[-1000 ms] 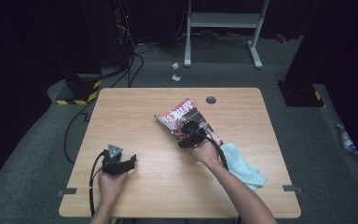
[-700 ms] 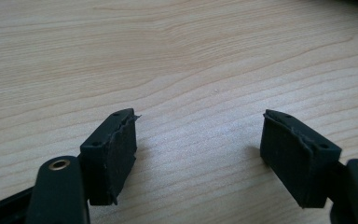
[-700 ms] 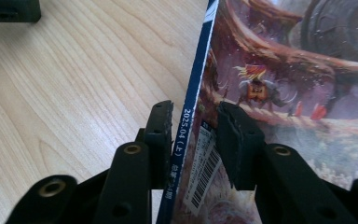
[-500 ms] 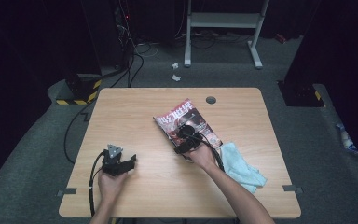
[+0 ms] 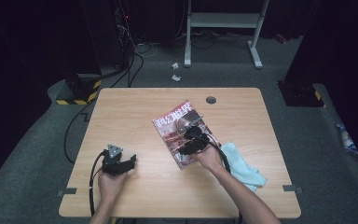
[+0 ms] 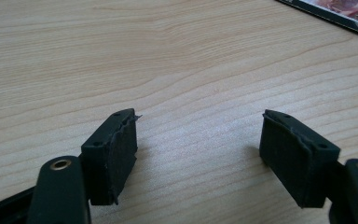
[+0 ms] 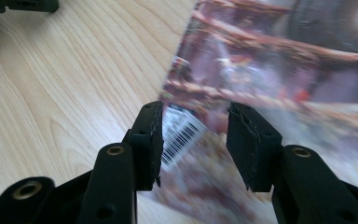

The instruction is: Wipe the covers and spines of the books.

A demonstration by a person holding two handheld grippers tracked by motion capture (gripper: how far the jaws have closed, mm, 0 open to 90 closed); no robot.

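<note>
Since the earlier frames your right gripper [image 5: 192, 140] has drawn slightly nearer over the magazine [image 5: 179, 122], and its jaws have just been opening; the magazine lies flat under them, not pinched. Your left gripper [image 5: 117, 163] has stayed put.

Near edge: both your forearms come in over the table [image 5: 135, 112]. Your left hand [image 5: 109, 179] holds the left gripper at the near left, resting on bare wood. In the left gripper view [image 6: 198, 144] the jaws stand wide apart with nothing between them, only wood grain.

Near right: a light blue cloth [image 5: 242, 163] lies crumpled just beside your right forearm, touching the magazine's near right corner or close to it; I cannot tell which.

Centre: your right hand [image 5: 209, 156] holds the right gripper above the near part of the magazine. In the right gripper view [image 7: 193, 140] the jaws are partly open, and the cover [image 7: 279, 70] shows in the gap, with its barcode [image 7: 179, 133] by the left jaw. The pads do not press on it.

Farther: the magazine lies tilted, its red title toward the far left. Beyond it a round grommet [image 5: 210, 100] sits in the table near the far edge.
</note>
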